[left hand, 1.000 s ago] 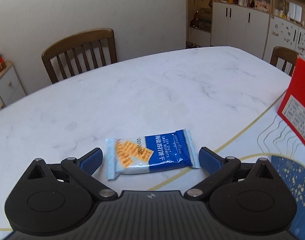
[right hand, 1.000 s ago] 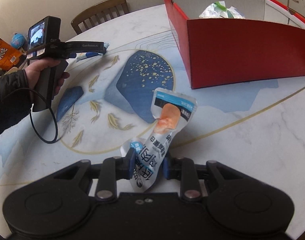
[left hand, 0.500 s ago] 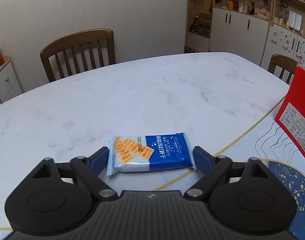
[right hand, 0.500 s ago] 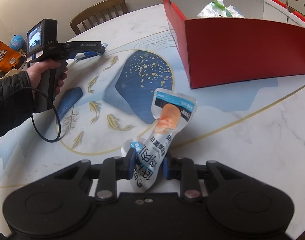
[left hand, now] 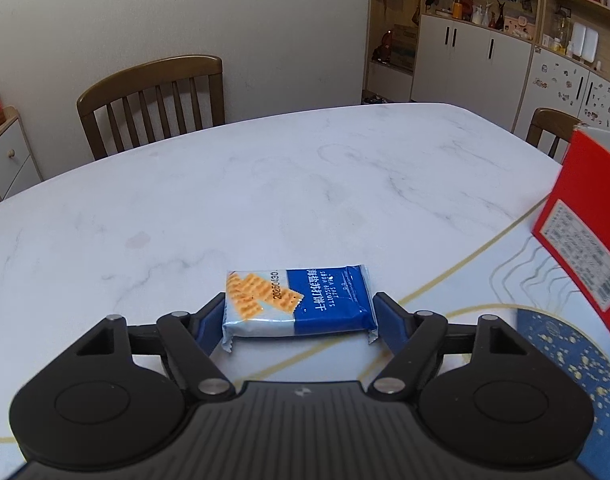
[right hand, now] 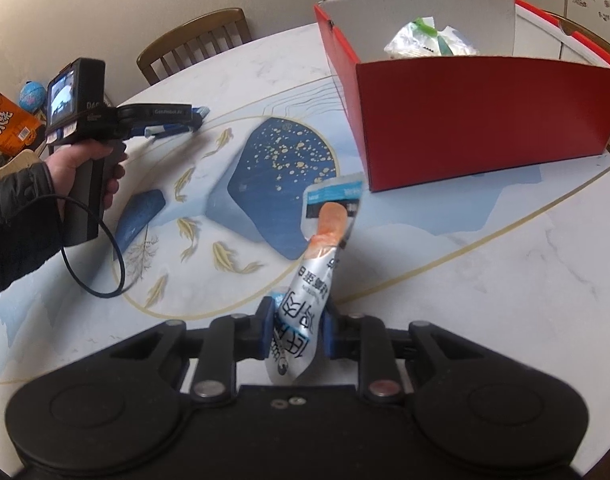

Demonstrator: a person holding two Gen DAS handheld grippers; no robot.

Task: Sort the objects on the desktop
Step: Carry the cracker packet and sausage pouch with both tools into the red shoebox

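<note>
Left tongs [left hand: 299,316] low over white marble-patterned tabletop [left hand: 265,184], blue pads either side of flat blue-and-white soda biscuit packet [left hand: 297,304]. Jaws closing; packet between them, lying flat on tabletop at gold line bordering painted blue area. Left pad at or just short of packet's crimped end, right pad just beside the other end; firm contact cannot be told. Beyond packet, bare marble, then brown wooden slat-back chair [left hand: 153,100] at far edge. Corner of red cardboard box [left hand: 581,216] at right, white printed label on its side.

Right tongs [right hand: 297,332] narrowed onto lower end of silver-and-blue snack pouch with orange picture [right hand: 321,256], blue pads pressing both sides. Pouch sticking up and forward, tilted right, raised clear of tabletop. Farther on, dark blue gold-speckled patch with gold fish motifs [right hand: 281,160] painted on tabletop. Left of it, person's left hand [right hand: 85,164] in dark sleeve gripping handle of left tongs, seen from the side, screen on its back, cable looping below. Red cardboard box upper right, open-topped, white inside, crumpled clear-and-green wrapper [right hand: 425,38] in it. Orange snack box [right hand: 5,124] off far left edge.
</note>
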